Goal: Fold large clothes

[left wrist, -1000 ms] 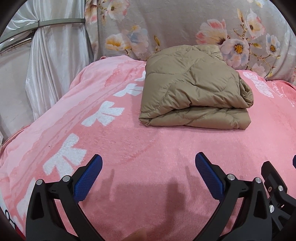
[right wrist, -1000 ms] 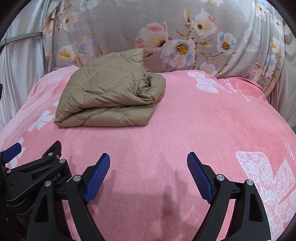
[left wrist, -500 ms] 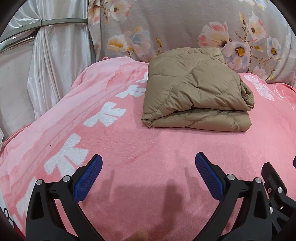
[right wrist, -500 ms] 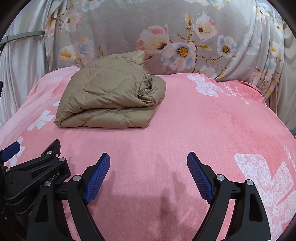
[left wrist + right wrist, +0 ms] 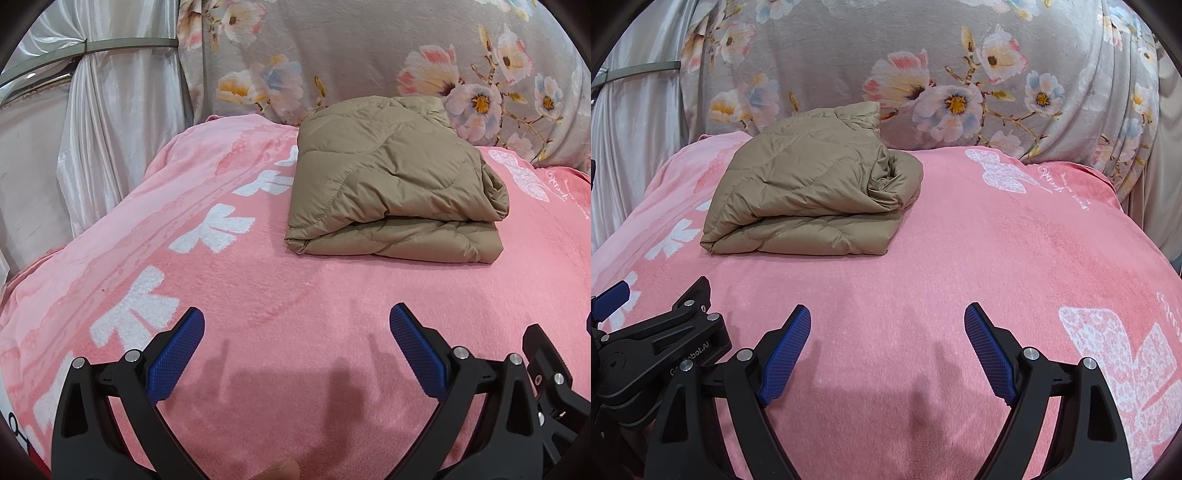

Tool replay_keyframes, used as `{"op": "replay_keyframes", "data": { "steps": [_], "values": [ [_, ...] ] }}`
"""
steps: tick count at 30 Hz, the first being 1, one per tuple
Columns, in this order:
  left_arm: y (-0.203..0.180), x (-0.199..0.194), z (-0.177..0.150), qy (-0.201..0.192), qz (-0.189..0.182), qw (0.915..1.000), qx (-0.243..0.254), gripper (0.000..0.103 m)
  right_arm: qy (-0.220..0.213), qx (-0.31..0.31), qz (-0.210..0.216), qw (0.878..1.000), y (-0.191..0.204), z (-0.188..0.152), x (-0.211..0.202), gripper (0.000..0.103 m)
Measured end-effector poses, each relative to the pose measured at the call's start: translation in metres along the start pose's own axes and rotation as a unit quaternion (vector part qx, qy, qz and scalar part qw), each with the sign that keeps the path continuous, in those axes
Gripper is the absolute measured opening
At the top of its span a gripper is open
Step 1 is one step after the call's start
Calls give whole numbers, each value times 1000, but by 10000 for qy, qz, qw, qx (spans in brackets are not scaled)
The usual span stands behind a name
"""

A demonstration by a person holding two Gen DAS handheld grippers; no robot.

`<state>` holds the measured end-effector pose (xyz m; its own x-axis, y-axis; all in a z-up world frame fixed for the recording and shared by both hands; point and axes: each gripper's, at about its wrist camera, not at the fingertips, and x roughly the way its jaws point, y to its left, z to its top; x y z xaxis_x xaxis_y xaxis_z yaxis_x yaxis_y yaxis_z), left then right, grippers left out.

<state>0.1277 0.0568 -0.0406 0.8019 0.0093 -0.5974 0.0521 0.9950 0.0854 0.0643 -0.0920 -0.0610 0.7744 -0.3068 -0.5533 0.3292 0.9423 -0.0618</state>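
Observation:
A tan quilted jacket (image 5: 395, 184) lies folded into a thick bundle on the pink blanket (image 5: 295, 288), far side of the bed. The right wrist view shows the same jacket (image 5: 812, 192) at upper left. My left gripper (image 5: 297, 325) hovers over bare blanket well short of the jacket, jaws wide open, nothing between the blue pads. My right gripper (image 5: 888, 321) is likewise open and empty, to the right of the left one. The left gripper's body (image 5: 657, 343) shows at the lower left of the right wrist view.
A grey floral fabric (image 5: 369, 55) rises behind the bed like a backdrop. White satin curtains (image 5: 110, 122) hang at the left with a metal rail. The pink blanket (image 5: 1015, 240) carries white bow prints and drops off at its left and right edges.

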Motion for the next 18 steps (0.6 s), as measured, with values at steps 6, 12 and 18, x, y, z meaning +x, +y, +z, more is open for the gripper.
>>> {"op": "replay_keyframes", "data": {
  "steps": [6,12,18],
  "values": [
    [1,-3,0,-18,53,10000,-51,98,-20,-29,21,10000,0,0,-1,83],
    [2,-5,-1,-16,91,9999,-88,98,-42,-80,57,9999,-1,2,-1,83],
    [2,-6,-2,-23,96,9999,-93,98,-43,-80,48,9999,0,1,-2,83]
  ]
}}
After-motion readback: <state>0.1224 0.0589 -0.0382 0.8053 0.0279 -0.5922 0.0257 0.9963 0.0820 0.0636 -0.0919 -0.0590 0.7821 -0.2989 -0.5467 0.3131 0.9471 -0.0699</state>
